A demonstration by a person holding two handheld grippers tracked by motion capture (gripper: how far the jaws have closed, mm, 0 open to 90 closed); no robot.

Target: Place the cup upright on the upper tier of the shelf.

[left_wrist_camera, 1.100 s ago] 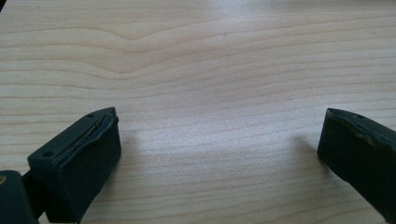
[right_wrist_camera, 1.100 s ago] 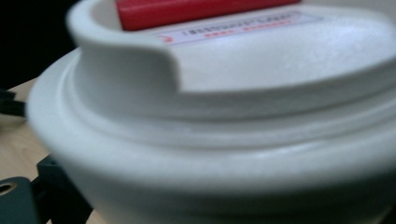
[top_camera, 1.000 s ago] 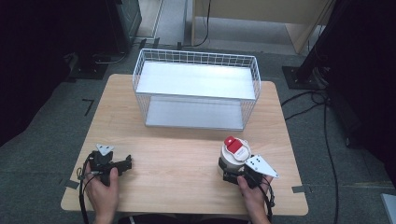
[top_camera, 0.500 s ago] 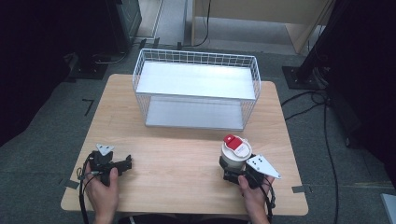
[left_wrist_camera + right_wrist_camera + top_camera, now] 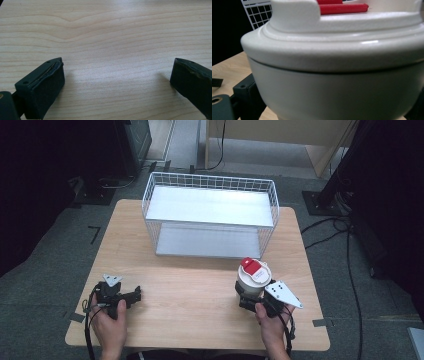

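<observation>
Wooden table [image 5: 200, 290] is carrying a wire basket [image 5: 210, 215] at the back; right gripper [image 5: 250, 296] is clamping a white container [image 5: 252, 277] just in front of it; left gripper [image 5: 131, 296] is sitting wide open, empty.

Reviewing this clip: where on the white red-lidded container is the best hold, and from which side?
Grip the white container low on its round body, from the person's side, as the right gripper does. It stands upright, and its wider lid overhangs the wall, so jaws set below that rim probably cannot slip upward.
</observation>
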